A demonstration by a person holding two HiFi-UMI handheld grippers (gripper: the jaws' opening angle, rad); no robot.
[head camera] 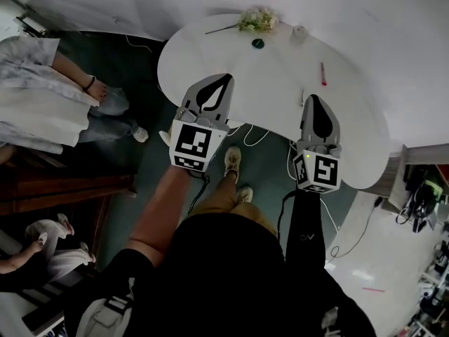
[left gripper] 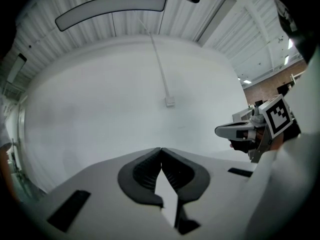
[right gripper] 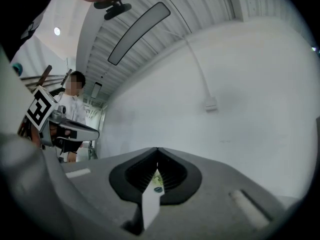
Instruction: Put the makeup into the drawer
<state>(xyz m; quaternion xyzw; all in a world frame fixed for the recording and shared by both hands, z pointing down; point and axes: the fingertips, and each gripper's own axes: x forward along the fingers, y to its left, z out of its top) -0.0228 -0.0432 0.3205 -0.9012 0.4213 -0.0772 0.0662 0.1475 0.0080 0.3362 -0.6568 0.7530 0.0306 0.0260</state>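
- Plainly, both tools are carried level and side by side over the near edge of the table (head camera: 231, 58). I judge this an approach, with no makeup picked up yet.
- The left tool (head camera: 227, 78) has its jaws pressed together with nothing between them. Its own view shows the dark pads meeting at the tip (left gripper: 161, 149).
- The right tool (head camera: 312, 97) is likewise fully closed and empty, its tips touching (right gripper: 157, 149).
- The makeup all lies on the table, ahead of the tools and apart from them: a dark green disc (head camera: 258, 43), a small pale jar (head camera: 299, 31) and a pink stick (head camera: 323, 74). A sprig of flowers (head camera: 257, 20) lies at the far edge.
- Closed jaws suit carrying, but either tool must open before it can take anything. The pink stick is nearest the right tool.
- No drawer can be made out in any view, so I cannot say where the items must go.
- Only the head view shows the whole layout, plus a seated person (head camera: 42, 83) well to the left.
- The gripper views look level, mostly at the white wall and its cable box (left gripper: 170, 102). Each also catches the other tool from the side.
- The slit below the right tool's pads alone gives a glimpse of the green disc (right gripper: 157, 189).
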